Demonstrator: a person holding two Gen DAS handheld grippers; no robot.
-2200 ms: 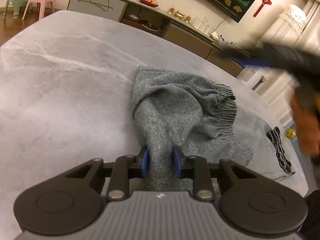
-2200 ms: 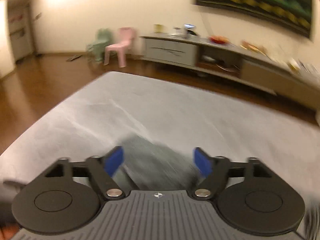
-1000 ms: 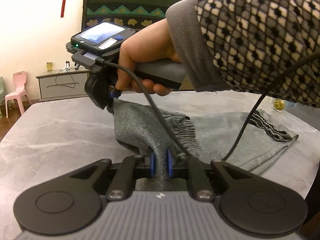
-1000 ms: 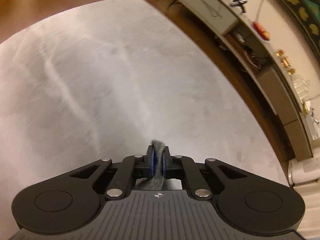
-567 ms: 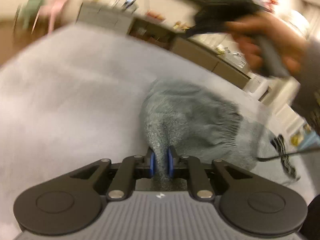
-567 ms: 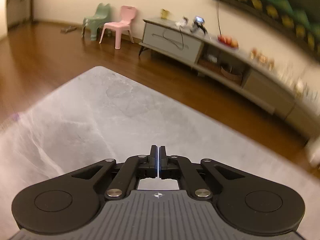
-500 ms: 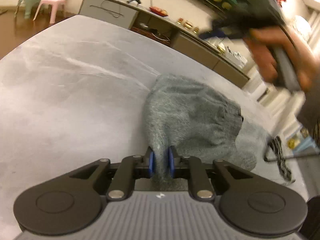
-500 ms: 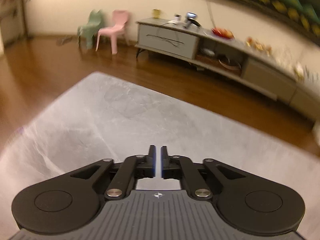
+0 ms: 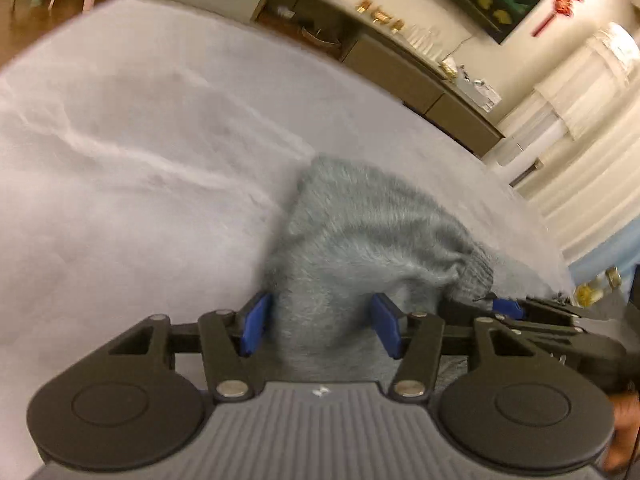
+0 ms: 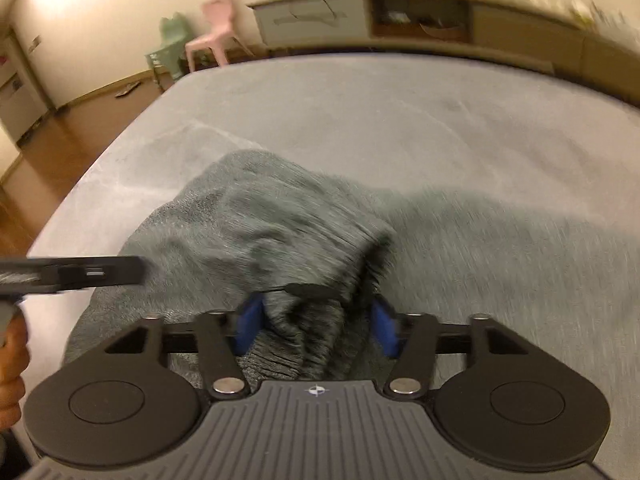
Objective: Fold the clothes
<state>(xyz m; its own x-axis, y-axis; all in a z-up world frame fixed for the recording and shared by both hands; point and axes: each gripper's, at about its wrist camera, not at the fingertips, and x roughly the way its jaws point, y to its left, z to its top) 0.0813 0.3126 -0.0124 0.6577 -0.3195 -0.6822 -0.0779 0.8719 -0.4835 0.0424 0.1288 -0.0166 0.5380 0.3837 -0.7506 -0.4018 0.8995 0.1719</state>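
Grey knit garment lies bunched on the marble desk, filling the lower centre of both views. Left gripper has its fingers spread wide, fabric between them but unpinched. Right gripper likewise stands wide over the garment's ribbed edge, its drawstring just above.

Motion blur smears the grey knit garment and the marble-look table in both wrist views

The garment's near end runs out of sight under the left gripper and the right gripper; the hand at the right view's left edge is cut off, and small items on the sideboard are too blurred to identify
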